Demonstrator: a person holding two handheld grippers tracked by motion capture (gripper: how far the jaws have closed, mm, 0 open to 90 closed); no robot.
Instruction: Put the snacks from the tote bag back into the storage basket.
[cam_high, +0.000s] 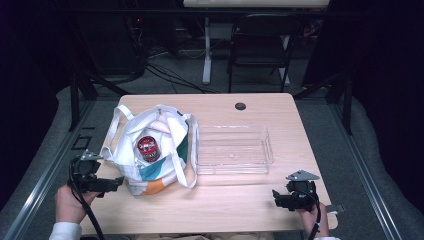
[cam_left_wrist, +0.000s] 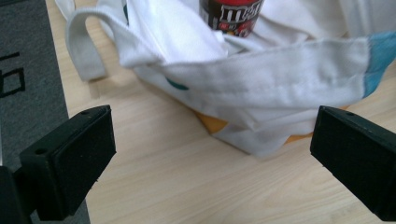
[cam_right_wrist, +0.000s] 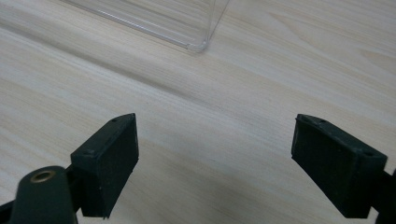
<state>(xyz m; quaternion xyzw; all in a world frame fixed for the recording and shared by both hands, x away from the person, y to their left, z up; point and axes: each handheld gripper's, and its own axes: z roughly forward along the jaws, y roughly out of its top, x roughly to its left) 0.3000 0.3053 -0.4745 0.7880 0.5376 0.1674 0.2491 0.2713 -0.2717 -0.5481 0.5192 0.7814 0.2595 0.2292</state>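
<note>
From above, a white tote bag (cam_high: 150, 150) with teal and orange patches slumps on the left of the light wood tabletop (cam_high: 240, 200), its mouth open around a dark jar (cam_high: 148, 149) with a red and white lid. A clear plastic tray (cam_high: 233, 149) lies just beside the bag on its right. The left hand-held gripper (cam_high: 116, 184) sits near the bag's lower left corner; the right hand-held gripper (cam_high: 276, 196) rests well apart near the front right edge.

In the left gripper view, the jaws stand spread, the bag's hem between them but untouched. The jar (cam_left_wrist: 231, 16) reads "m&m's" in white letters on brown.

In the right gripper view, the jaws stand wide over bare wood, the tray's corner (cam_right_wrist: 198, 44) beyond.
</note>
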